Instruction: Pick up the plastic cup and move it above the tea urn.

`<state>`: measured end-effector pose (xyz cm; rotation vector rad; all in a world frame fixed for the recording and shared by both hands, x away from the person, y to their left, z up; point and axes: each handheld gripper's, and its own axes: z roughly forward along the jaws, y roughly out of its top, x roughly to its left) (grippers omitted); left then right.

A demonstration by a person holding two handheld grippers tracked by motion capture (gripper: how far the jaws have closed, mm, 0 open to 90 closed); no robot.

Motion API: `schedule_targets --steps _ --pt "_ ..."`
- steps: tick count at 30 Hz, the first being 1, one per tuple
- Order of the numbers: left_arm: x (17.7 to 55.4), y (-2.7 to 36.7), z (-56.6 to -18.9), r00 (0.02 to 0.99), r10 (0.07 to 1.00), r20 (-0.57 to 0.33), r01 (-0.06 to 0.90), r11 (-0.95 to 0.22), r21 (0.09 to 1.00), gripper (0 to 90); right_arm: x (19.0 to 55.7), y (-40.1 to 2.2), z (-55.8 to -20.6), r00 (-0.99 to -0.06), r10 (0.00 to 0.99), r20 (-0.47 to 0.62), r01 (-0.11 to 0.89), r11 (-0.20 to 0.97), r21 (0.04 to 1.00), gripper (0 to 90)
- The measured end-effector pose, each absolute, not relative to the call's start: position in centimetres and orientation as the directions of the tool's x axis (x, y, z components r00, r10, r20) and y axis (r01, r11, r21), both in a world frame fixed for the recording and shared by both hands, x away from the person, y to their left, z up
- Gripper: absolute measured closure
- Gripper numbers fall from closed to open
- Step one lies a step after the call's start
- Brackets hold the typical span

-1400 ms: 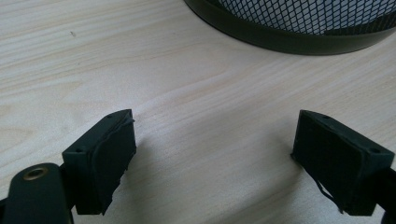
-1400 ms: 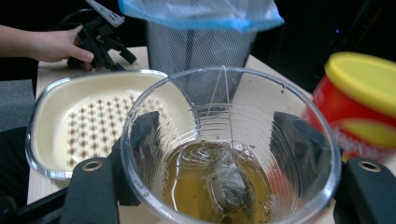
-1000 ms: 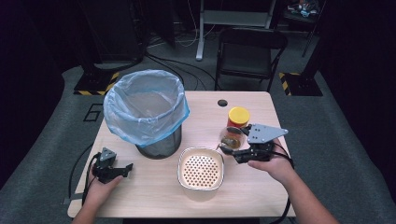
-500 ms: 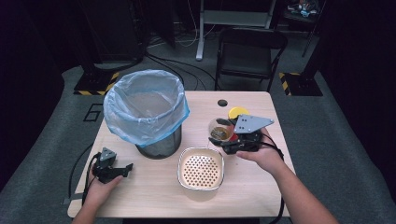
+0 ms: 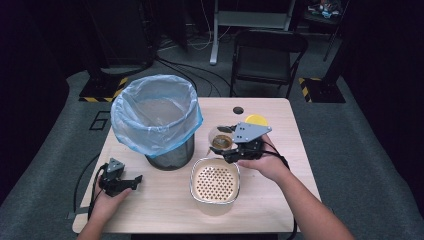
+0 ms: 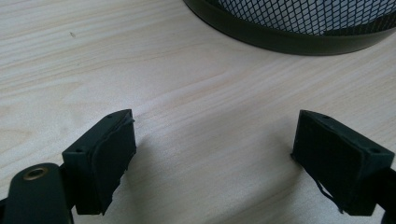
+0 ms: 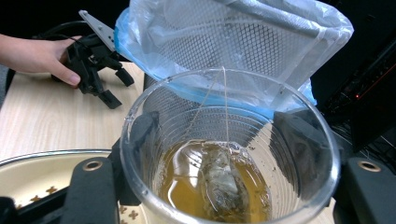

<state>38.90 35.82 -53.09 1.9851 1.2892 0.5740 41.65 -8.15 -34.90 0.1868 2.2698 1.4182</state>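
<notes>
Cup: a clear cup [image 7: 229, 154] with amber tea and a wet teabag [image 7: 219, 179], its string running up over the rim; held above the surface between the bin [image 5: 157, 120] and the strainer [image 5: 215, 180], just over the strainer's far edge.
Right gripper: the right gripper [image 5: 227, 150] is clamped on the cup, a jaw pressed to each side of the wall.
Left gripper: the left gripper [image 5: 127, 182] sits low on the surface near the bin's foot, jaws wide with nothing between them (bare wood in its own view).
Spill risk: the cup is open-topped and part full; a quick tilt or jolt would likely slop tea onto the surface rather than through the strainer.
Slip risk: the wall is smooth and thin, so a loose grip could let the cup slide down, while a hard squeeze might buckle it.
Teabag risk: the bag could drop out with the liquid and splash, or its string could snag on a jaw.
Bin risk: the blue liner [image 5: 150, 112] hangs close to the cup; brushing it could nudge the cup or drag the liner.
Surface: a pale wooden surface [image 5: 165, 210], also carrying a yellow lid [image 5: 256, 120] by the far edge and a small dark disc [image 5: 238, 110].
Room: dark, grey carpet, a black chair [image 5: 267, 55] behind the surface, cables on the floor, hazard-striped feet to both sides.
</notes>
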Motion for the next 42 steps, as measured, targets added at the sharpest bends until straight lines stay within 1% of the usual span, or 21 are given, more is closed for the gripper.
schedule_targets --steps 10,15,19,23,27,42 --pt "38.9 35.8 -53.1 0.409 0.912 -0.005 0.607 -0.268 0.748 12.9 43.2 -7.4 -36.3 -0.864 0.362 -0.349 -0.128 0.512 0.849 33.2" --pt "38.9 35.8 -53.1 0.409 0.912 -0.005 0.606 -0.267 0.749 12.9 43.3 -7.4 -37.0 -0.856 0.374 -0.357 -0.125 0.520 0.845 33.1" --pt "38.9 35.8 -53.1 0.409 0.913 -0.005 0.607 -0.267 0.749 12.9 43.0 -7.1 -37.7 -0.852 0.352 -0.388 -0.140 0.560 0.816 33.0" --pt "38.9 35.8 -53.1 0.409 0.913 -0.005 0.607 -0.267 0.749 12.9 43.1 -7.1 -38.1 -0.852 0.343 -0.396 -0.143 0.575 0.806 33.0" --pt "38.9 35.8 -53.1 0.409 0.913 -0.005 0.607 -0.268 0.748 12.9 43.0 -7.2 -38.3 -0.852 0.329 -0.408 -0.164 0.571 0.804 33.0" --pt "38.9 35.8 -53.1 0.409 0.913 -0.005 0.606 -0.267 0.749 12.9 42.0 -7.3 -38.8 -0.822 0.238 -0.517 -0.305 0.583 0.753 33.7"
